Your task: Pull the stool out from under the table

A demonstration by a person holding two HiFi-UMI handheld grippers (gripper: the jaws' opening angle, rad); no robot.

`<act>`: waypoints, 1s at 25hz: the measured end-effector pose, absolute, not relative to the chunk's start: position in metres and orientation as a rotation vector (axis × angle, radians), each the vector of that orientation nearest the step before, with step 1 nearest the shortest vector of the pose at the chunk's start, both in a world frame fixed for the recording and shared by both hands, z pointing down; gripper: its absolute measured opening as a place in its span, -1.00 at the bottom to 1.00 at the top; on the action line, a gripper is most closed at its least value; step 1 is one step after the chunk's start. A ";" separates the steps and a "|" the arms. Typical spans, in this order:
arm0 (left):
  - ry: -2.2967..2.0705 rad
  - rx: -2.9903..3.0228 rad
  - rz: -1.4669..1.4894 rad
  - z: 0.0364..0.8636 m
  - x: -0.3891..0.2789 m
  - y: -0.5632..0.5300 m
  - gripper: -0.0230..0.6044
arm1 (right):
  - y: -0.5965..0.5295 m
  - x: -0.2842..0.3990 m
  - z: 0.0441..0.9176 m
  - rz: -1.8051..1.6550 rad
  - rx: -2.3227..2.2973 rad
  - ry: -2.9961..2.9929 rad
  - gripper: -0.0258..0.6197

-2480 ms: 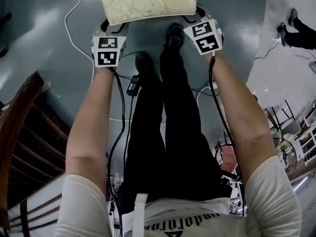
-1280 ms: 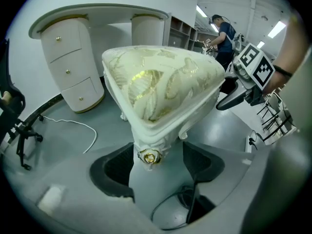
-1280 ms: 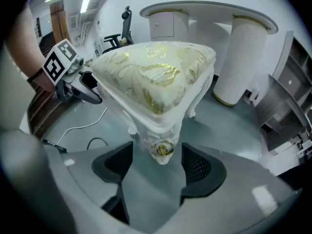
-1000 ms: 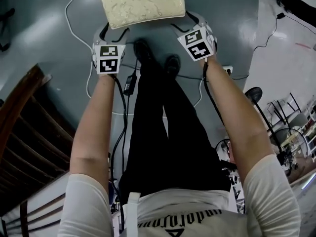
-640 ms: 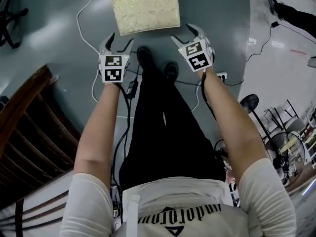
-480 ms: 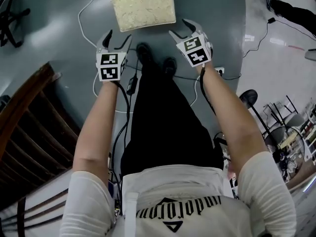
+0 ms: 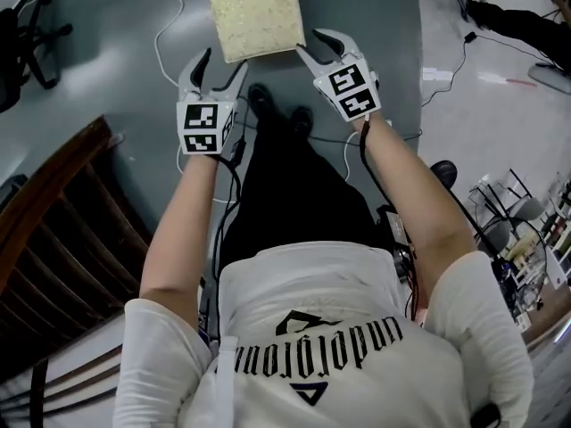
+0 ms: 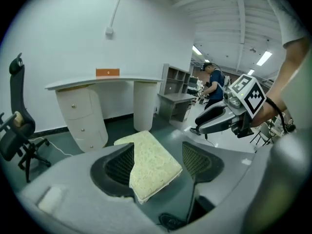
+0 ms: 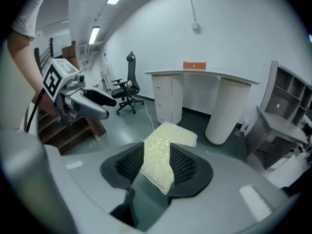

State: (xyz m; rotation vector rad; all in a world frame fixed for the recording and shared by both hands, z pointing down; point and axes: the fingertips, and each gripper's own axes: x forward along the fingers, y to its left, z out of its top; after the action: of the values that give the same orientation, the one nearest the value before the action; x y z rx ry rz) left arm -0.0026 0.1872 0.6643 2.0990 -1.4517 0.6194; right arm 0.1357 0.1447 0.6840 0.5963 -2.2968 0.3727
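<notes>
The stool [image 7: 254, 12], with a cream square cushion, stands on the grey floor in front of the person's feet, out from under the white curved table [image 8: 107, 84]. In the head view my left gripper [image 7: 219, 65] hovers just short of its near left corner, open and empty. My right gripper [image 7: 317, 43] is held at the near right corner; its jaws are closing with nothing between them. Both gripper views look down on the cushion [image 8: 148, 165] [image 9: 165, 150] from a distance, apart from the pads.
A dark wooden chair [image 7: 62, 212] is close at the left. Cables [image 7: 169, 25] trail over the floor beside the stool. A black office chair [image 9: 126, 87] stands by the wall. Another person [image 8: 213, 82] stands far off by grey shelves. A small fan [image 7: 442, 172] sits at the right.
Both grippers have come off the stool's sides and drawn back toward the person. The stool now lies farther ahead. The right jaws have narrowed.
</notes>
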 end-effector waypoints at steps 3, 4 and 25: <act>-1.444 2.160 0.604 0.616 0.003 0.183 0.09 | 0.140 0.132 0.634 0.323 0.585 -2.336 -0.50; -1.444 2.172 0.591 0.600 0.002 0.182 0.09 | 0.137 0.132 0.617 0.303 0.592 -2.349 -0.57; -1.520 2.409 0.377 0.359 -0.034 0.180 -0.29 | 0.125 0.107 0.350 0.025 0.707 -2.545 -0.92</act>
State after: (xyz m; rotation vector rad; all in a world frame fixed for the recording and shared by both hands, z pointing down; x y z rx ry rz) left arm -0.0343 0.1805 0.3587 2.4088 -1.5200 0.3767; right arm 0.1071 0.1250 0.3498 0.7071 -2.5445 0.0249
